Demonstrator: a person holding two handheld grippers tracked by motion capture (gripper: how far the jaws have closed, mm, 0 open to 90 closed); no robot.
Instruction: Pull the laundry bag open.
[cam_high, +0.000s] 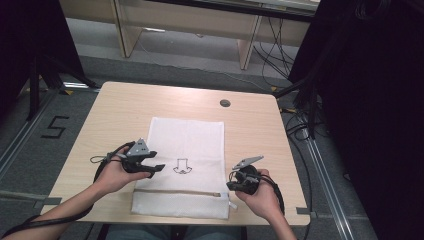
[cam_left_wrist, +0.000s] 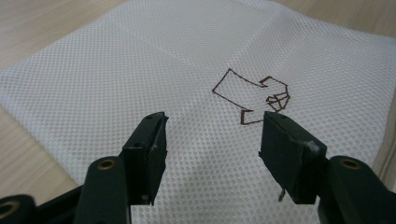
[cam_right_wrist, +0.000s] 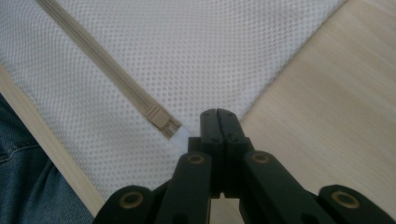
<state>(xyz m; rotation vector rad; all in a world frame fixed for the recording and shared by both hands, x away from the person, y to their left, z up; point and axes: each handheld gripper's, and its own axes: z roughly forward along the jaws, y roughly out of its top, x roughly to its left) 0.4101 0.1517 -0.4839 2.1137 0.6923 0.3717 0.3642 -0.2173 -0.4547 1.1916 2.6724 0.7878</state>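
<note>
Pale wood table (cam_high: 115, 105) holds a white mesh laundry bag (cam_high: 192, 137) lying flat at its centre, an arrow (cam_high: 182, 166) drawn on it, its zipper (cam_right_wrist: 100, 70) running near the person's edge. Left gripper (cam_high: 156, 169) hovers spread wide over the bag's left side, probably ready to pin it, while right gripper (cam_right_wrist: 219, 116) is clamped at the zipper's end, apparently on a white pull tab (cam_right_wrist: 183, 139). Its jaws hide most of that tab, so the grip is unsure.
</note>
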